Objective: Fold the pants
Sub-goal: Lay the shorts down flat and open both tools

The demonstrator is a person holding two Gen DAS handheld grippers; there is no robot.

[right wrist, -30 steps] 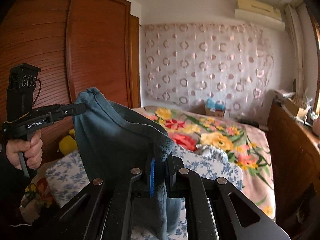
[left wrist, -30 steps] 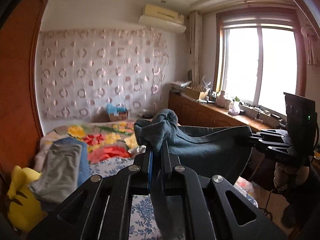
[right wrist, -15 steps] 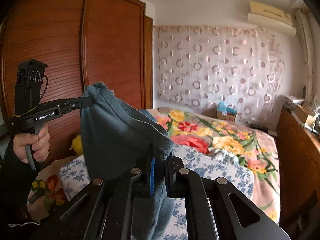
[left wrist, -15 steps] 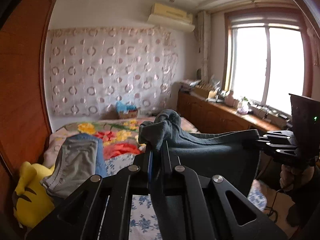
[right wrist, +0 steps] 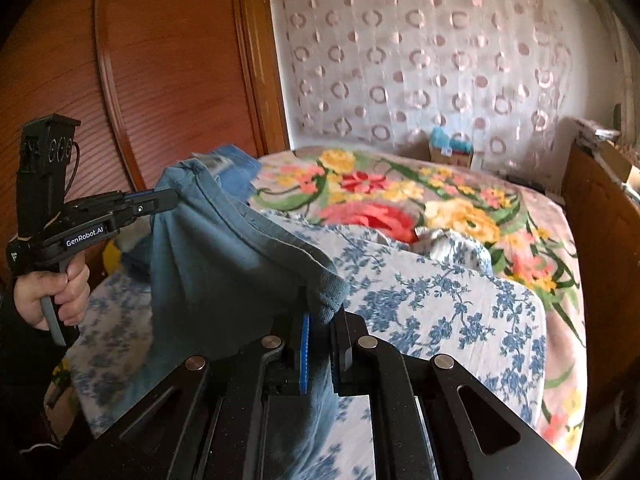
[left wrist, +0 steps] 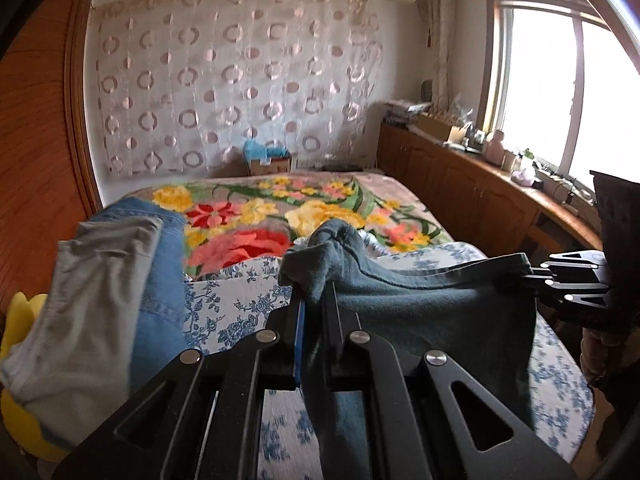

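Dark teal pants (left wrist: 424,304) hang stretched between my two grippers above the bed. In the left wrist view my left gripper (left wrist: 316,296) is shut on one bunched corner of the waist edge. The right gripper (left wrist: 534,276) pinches the other corner at the right, held by a hand. In the right wrist view my right gripper (right wrist: 322,316) is shut on the pants (right wrist: 208,264). The left gripper (right wrist: 174,199) grips the far corner at the left, with a hand on its handle. The cloth drops below both grippers, and its lower part is hidden.
A bed with a blue floral sheet (left wrist: 232,300) and a bright flowered blanket (left wrist: 256,216) lies below. Folded grey and blue denim clothes (left wrist: 104,280) are piled at the left over a yellow plush toy (left wrist: 24,420). A wooden wardrobe (right wrist: 168,80) stands left, low cabinets (left wrist: 480,196) right.
Both grippers have come down and forward over the bed, with the pants still stretched between them. The bed now fills more of both views.
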